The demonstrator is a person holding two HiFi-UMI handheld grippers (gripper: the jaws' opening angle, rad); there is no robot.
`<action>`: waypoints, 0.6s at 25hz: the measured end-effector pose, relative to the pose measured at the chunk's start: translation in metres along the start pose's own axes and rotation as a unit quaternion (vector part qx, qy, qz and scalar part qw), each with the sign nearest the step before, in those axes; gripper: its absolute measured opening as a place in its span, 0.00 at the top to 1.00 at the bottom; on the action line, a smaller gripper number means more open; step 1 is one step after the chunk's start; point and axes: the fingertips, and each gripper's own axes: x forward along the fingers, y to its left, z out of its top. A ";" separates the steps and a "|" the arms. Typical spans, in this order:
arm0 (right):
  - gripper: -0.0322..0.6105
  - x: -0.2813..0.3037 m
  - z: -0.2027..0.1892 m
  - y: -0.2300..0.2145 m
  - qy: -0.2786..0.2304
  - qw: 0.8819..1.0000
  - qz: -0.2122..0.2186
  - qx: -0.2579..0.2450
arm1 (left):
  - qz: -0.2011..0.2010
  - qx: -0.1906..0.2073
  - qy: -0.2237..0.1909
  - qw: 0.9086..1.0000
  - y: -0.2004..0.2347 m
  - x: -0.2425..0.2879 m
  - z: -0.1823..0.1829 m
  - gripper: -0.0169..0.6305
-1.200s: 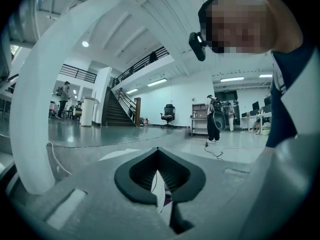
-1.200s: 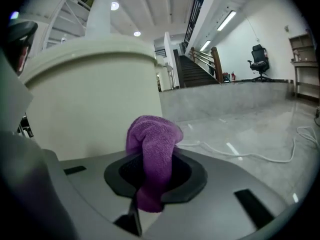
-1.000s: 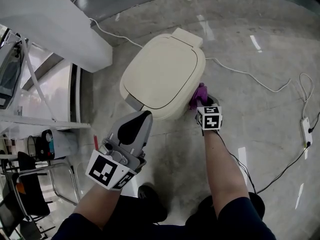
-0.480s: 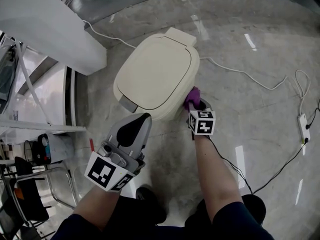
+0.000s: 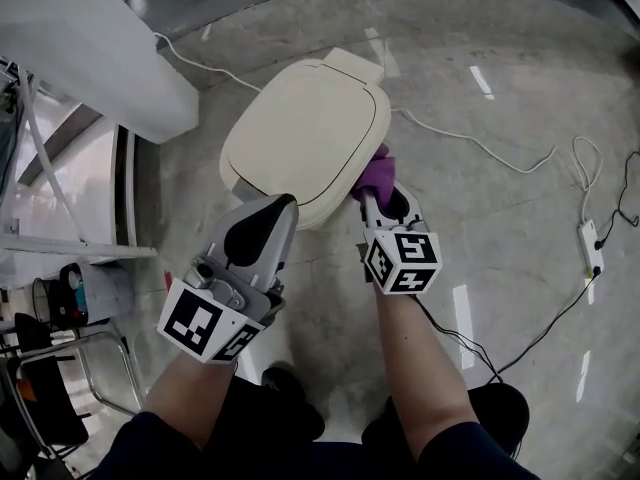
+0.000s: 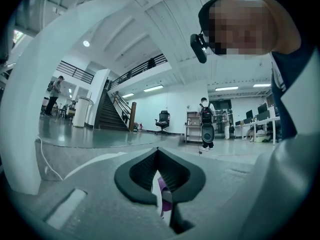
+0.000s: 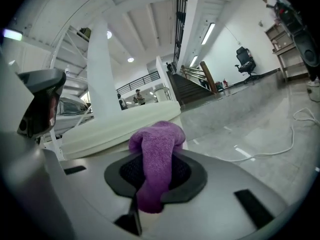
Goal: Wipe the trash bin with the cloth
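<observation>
Right gripper view: my right gripper [image 7: 155, 176] clenches the purple cloth [image 7: 156, 146] at the trash bin [image 7: 112, 126]; left gripper [image 6: 159, 176] is closed, empty. I fear hard rubbing pulls the cloth loose.

Polished grey stone floor [image 5: 520, 168], glossy with streaks of reflected ceiling light. A cream trash bin [image 5: 305, 138], lid shut, stands on it at centre. A white cable [image 5: 470, 140] trails over the floor from behind the bin toward the right, where a white power strip [image 5: 592, 248] lies. A black cable [image 5: 545, 318] loops across the floor below the strip.
</observation>
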 end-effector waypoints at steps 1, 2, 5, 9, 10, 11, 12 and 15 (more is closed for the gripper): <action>0.83 -0.001 -0.004 0.002 0.003 1.000 0.000 -0.004 | 0.001 0.001 -0.003 1.000 0.001 -0.001 0.002 0.98; 0.83 0.000 -0.012 0.002 0.009 1.000 0.000 -0.009 | 0.003 0.004 -0.001 1.000 0.002 -0.004 0.002 0.98; 0.83 0.006 -0.049 -0.002 0.045 0.999 -0.007 -0.017 | 0.010 0.009 0.005 1.000 0.004 -0.012 0.001 0.98; 0.83 0.015 -0.108 -0.010 0.099 0.995 -0.025 -0.010 | 0.014 0.001 0.001 1.000 0.005 -0.022 0.004 0.98; 0.83 0.018 -0.122 -0.012 0.112 0.993 -0.029 -0.006 | 0.016 0.002 0.004 1.000 0.006 -0.025 0.003 0.98; 0.83 0.021 -0.136 -0.013 0.124 0.992 -0.032 -0.002 | 0.019 0.003 0.008 1.000 0.008 -0.028 0.002 0.98; 0.83 0.023 -0.149 -0.014 0.135 0.990 -0.034 0.004 | 0.022 0.005 0.011 1.000 0.008 -0.031 0.001 0.98; 0.83 0.029 -0.185 -0.019 0.163 0.986 -0.037 0.024 | 0.024 0.007 0.015 1.000 0.009 -0.036 -0.001 0.98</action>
